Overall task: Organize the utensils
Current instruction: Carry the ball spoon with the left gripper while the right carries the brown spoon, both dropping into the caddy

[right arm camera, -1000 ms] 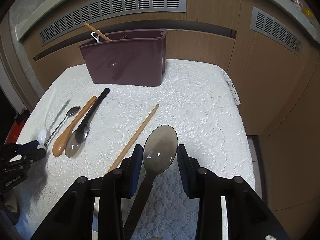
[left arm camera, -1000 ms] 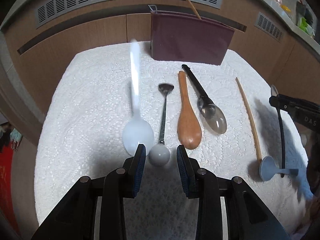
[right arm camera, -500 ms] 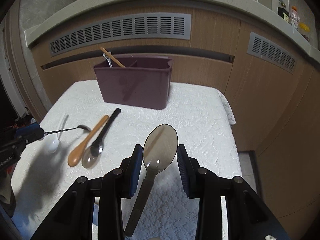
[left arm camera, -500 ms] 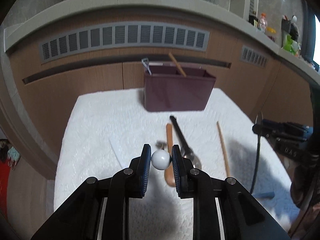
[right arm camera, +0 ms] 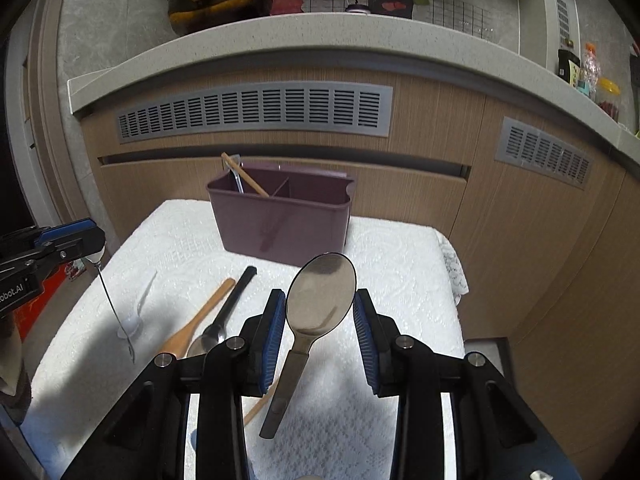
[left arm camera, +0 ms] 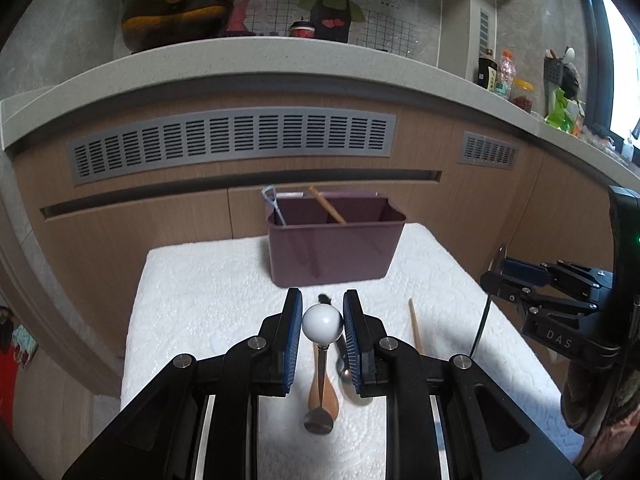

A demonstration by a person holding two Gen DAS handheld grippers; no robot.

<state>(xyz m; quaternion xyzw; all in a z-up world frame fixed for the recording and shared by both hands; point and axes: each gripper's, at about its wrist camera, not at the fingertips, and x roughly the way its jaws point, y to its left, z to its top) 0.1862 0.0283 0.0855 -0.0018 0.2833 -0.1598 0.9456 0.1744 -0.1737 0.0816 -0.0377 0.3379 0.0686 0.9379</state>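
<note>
My left gripper is shut on the white ball at the end of a thin metal spoon, which hangs bowl-down above the cloth. From the right wrist view that spoon dangles below the left gripper. My right gripper is shut on the bowl of a smoky translucent spoon, handle pointing down towards me. It shows at the right edge as the right gripper. A maroon divided caddy stands at the table's far side, holding a wooden stick and a thin metal utensil.
On the white cloth-covered table lie a wooden spoon, a black-handled spoon, a white plastic spoon and a long wooden stick. Wooden cabinets with vents rise behind; the counter above holds a pot and bottles.
Both grippers have risen and tilted up. The left closed on the ball-ended spoon and lifted it off the cloth; the right carried its translucent spoon higher.
</note>
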